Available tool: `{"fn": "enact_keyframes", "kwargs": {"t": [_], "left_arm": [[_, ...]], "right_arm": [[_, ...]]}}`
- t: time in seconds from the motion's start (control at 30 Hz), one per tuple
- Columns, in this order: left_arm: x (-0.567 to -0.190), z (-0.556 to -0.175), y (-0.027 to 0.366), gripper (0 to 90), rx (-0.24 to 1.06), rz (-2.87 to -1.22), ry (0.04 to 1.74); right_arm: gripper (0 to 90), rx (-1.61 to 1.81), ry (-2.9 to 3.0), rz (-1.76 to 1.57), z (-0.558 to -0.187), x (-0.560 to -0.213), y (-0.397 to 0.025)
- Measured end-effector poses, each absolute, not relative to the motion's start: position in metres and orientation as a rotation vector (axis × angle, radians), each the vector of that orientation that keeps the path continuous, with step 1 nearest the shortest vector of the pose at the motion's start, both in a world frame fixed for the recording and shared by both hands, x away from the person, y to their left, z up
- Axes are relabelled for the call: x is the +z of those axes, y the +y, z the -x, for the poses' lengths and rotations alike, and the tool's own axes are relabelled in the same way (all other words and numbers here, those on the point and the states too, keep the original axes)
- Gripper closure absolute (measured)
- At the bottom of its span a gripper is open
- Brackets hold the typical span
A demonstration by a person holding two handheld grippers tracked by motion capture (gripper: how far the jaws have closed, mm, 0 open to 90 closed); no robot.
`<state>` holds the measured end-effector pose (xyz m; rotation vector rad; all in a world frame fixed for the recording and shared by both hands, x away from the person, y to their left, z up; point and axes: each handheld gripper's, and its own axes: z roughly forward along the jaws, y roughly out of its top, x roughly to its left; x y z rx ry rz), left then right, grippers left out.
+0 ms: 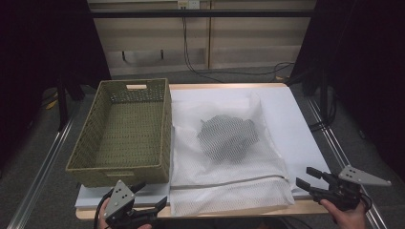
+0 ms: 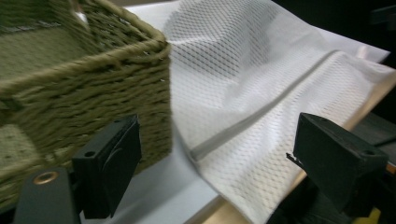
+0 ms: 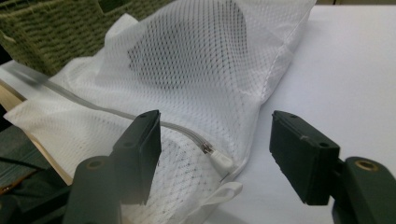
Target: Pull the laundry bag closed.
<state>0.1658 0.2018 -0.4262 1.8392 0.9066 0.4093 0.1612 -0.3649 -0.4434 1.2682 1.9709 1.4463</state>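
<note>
A white mesh laundry bag (image 1: pixel 229 157) lies on the white table sheet, with a dark grey garment (image 1: pixel 228 137) inside it. A grey zipper (image 1: pixel 229 182) runs along its near end; the zipper pull (image 3: pixel 219 159) lies just beyond my right gripper's jaws. My right gripper (image 1: pixel 305 178) is open at the bag's near right corner, touching nothing. My left gripper (image 1: pixel 152 195) is open at the table's near edge, facing the bag's left corner (image 2: pixel 243 158) and the basket's near corner. Both hold nothing.
An olive woven basket (image 1: pixel 124 164) stands left of the bag, nothing in it. The white sheet (image 1: pixel 296 124) covers the wooden table, with bare sheet to the right of the bag. Dark curtains flank the table; cables hang on the far wall.
</note>
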Motion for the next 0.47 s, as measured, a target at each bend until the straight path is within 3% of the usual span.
{"fn": "enact_keyframes", "kwargs": {"t": [0.23, 0.47], "left_arm": [[-0.425, -0.168, 0.201, 14.5, 0.506, -1.826, 0.908], [-0.426, -0.17, 0.199, 14.5, 0.49, -1.853, 0.913]], "right_arm": [[33.1, 1.476, 1.886, -1.308, -0.14, -0.45, -0.371], [34.7, 1.451, 1.891, -1.322, -0.143, -0.452, -0.372]]}}
